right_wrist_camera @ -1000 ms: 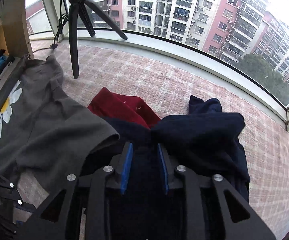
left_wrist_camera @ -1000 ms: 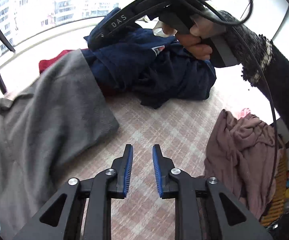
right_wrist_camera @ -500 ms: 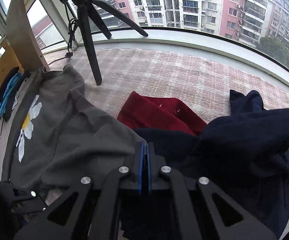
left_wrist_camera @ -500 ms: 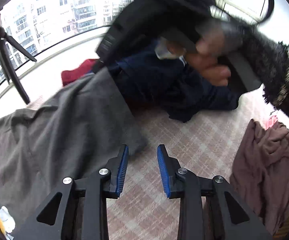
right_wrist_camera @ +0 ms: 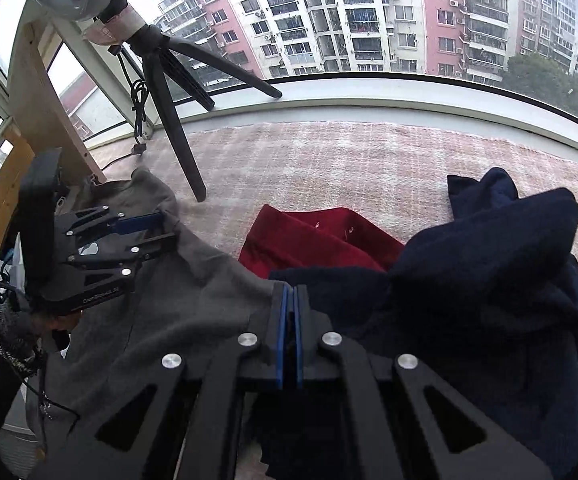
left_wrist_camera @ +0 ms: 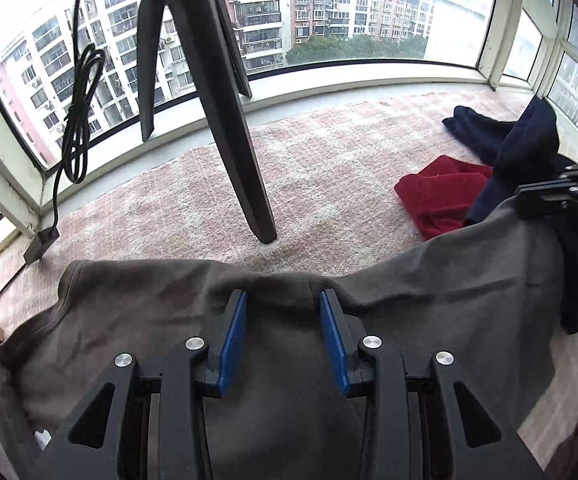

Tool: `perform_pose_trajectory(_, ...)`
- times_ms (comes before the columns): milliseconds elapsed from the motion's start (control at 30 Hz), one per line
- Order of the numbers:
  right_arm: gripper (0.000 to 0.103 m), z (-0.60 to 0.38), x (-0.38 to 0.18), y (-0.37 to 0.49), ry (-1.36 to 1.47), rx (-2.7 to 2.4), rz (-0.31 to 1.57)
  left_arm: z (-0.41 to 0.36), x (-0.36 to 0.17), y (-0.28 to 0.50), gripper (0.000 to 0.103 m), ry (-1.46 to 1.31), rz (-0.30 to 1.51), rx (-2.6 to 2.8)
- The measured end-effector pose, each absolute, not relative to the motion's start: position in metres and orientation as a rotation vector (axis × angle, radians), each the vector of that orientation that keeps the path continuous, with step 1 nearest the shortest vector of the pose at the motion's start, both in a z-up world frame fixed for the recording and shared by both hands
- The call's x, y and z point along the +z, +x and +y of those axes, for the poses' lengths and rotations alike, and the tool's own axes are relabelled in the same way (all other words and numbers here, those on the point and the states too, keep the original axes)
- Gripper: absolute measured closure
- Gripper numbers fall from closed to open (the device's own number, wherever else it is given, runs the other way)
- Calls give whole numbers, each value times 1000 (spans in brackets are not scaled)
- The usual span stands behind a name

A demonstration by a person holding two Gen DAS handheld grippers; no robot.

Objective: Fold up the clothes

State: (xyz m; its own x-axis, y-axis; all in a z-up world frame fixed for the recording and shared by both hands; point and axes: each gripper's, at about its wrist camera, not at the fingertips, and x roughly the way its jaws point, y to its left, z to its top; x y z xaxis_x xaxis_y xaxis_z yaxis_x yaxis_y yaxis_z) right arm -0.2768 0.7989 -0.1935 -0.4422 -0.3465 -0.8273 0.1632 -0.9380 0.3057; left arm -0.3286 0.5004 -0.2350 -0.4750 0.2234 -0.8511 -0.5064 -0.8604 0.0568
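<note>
A grey garment lies spread on the pink checked cloth. My left gripper hovers over its far edge near the collar. Its jaws are opening, with grey fabric under the gap and the pads not pressing on it. In the right wrist view the left gripper sits at the garment's far left. My right gripper is shut on the grey garment at its corner, right beside a navy garment. The left wrist view shows the right gripper holding that corner raised.
A black tripod leg stands just beyond the grey garment's edge, also the tripod leg. A red garment and the navy garment lie to the right. A cable hangs at the left window. A wooden post stands left.
My left gripper swung left from near the navy pile to the grey garment's far edge, and its jaws widened. My right gripper closed at the grey garment's corner and stayed there.
</note>
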Motion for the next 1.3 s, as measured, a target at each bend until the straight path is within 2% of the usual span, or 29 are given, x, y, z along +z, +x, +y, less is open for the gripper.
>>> perform_pose_trajectory(100,94,808,-188,-266,1508,-2451,-297,499,-227,-321,65,-1267,443,2404)
perform_pose_trajectory(200,93,819,-175,-226,1443,-2411,-444,489,-205,-290,67,-1212,416,2335)
perform_pose_trajectory(267,85,815,-178,-198,1440,-2348,-491,485,-192,-267,67,-1180,417,2270)
perform_pose_trajectory(333,83,804,-187,-175,1466,-2287,-484,483,-193,-255,66,-1206,442,2204)
perform_pose_trajectory(500,83,754,-210,-156,1508,-2294,-179,476,-212,-239,67,-1300,549,2146)
perform_pose_trajectory(633,83,713,-194,-142,1353,-2245,16,460,-229,-239,67,-1393,528,2102)
perform_pose_trajectory(800,83,679,-216,-160,1401,-2233,321,456,-233,-239,66,-1412,515,2083)
perform_pose_trajectory(867,86,677,-225,-164,1417,-2235,380,455,-232,-239,65,-1411,516,2077)
perform_pose_trajectory(933,101,677,-228,-164,1420,-2255,451,454,-232,-238,65,-1407,521,2070)
perform_pose_trajectory(1100,102,713,-229,-141,1489,-2260,577,454,-230,-235,64,-1398,520,2069)
perform_pose_trajectory(1200,101,730,-216,-140,1497,-2260,440,453,-229,-233,64,-1388,510,2073)
perform_pose_trajectory(1233,96,727,-209,-139,1452,-2259,432,454,-229,-232,64,-1389,515,2073)
perform_pose_trajectory(1267,80,724,-204,-138,1413,-2256,438,454,-229,-232,64,-1397,517,2071)
perform_pose_trajectory(1300,71,718,-202,-138,1383,-2250,466,455,-228,-232,64,-1404,520,2068)
